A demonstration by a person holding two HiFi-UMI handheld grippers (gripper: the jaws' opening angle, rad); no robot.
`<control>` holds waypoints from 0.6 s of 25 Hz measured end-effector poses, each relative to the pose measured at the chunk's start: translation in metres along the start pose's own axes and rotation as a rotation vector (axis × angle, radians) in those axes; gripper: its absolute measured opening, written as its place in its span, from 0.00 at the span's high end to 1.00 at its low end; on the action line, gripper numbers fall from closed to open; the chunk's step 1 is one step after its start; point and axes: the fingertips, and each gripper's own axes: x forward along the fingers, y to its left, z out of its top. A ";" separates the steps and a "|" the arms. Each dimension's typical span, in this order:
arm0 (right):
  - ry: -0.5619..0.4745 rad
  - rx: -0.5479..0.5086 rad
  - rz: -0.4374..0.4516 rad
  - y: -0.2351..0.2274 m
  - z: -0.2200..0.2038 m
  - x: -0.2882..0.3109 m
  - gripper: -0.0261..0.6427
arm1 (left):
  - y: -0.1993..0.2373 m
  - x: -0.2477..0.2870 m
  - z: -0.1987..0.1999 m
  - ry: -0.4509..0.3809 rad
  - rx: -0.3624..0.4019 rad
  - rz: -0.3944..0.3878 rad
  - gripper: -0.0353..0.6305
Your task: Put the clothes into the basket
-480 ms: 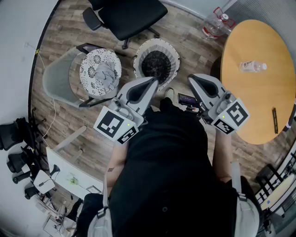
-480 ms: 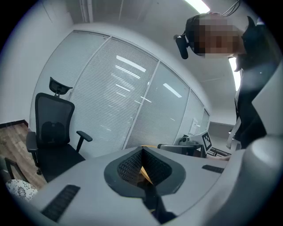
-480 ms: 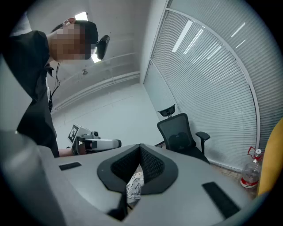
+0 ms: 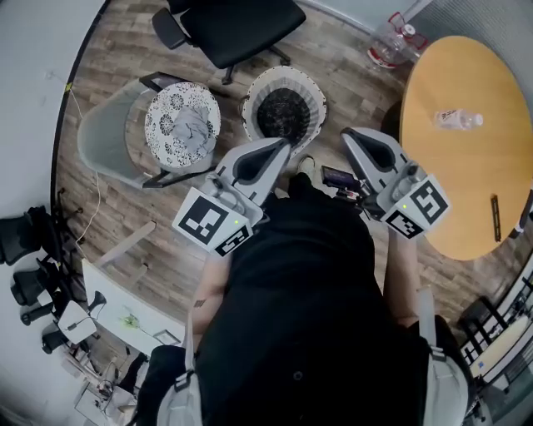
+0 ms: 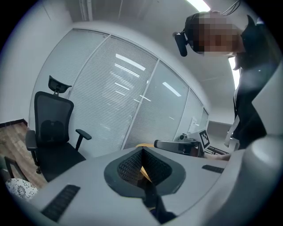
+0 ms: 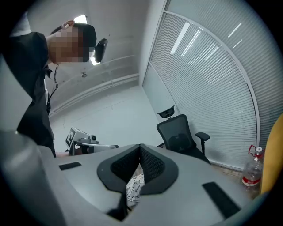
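Observation:
A grey garment (image 4: 190,126) lies crumpled on the spotted cushion (image 4: 165,137) of a grey armchair at the upper left of the head view. To its right on the floor stands the white pleated basket (image 4: 310,93), dark inside. My left gripper (image 4: 283,147) is held level just in front of the basket, jaws shut and empty; in the left gripper view (image 5: 142,151) the pads meet. My right gripper (image 4: 346,135) is held to the right of the basket, also shut with nothing in it (image 6: 140,147). A person's black top hides the floor below both grippers.
A black office chair (image 4: 237,25) stands behind the basket. A round wooden table (image 4: 466,166) with a small bottle (image 4: 456,119) fills the right side, and a large water jug (image 4: 391,43) sits on the floor beyond it. Folded chairs and clutter (image 4: 50,308) line the left wall.

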 end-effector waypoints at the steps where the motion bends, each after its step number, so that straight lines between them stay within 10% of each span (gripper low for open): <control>1: 0.003 -0.002 0.003 0.001 -0.001 0.001 0.94 | 0.000 0.000 0.000 0.000 0.000 0.001 0.93; 15: 0.078 0.003 0.051 0.012 -0.016 0.013 0.94 | 0.029 -0.019 -0.015 0.007 -0.054 0.110 0.93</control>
